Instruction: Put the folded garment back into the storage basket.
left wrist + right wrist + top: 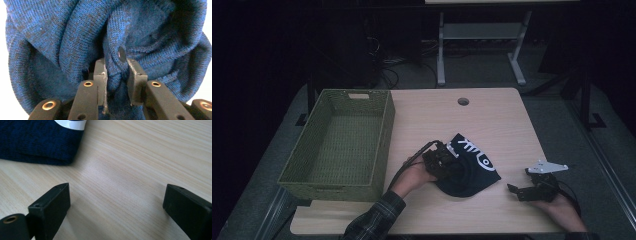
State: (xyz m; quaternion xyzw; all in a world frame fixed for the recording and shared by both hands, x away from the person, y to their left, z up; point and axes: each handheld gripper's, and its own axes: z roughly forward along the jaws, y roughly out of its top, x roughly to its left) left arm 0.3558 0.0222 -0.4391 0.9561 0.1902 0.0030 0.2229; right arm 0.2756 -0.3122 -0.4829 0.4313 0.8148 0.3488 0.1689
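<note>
My left gripper (117, 75) is clamped on a fold of the dark blue knit hat (469, 167), which lies at the table's (492, 120) near middle. The green basket (339, 142) sits to its left, on my holding hand's side. My right gripper (532, 187) rests wide open and empty, apart to the hat's right.

A light wooden table (492, 120) stands on grey floor (552, 115) in a dim room; at twelve o'clock, a white-legged desk frame (482, 35), with tangled cables (387, 62) at eleven.
</note>
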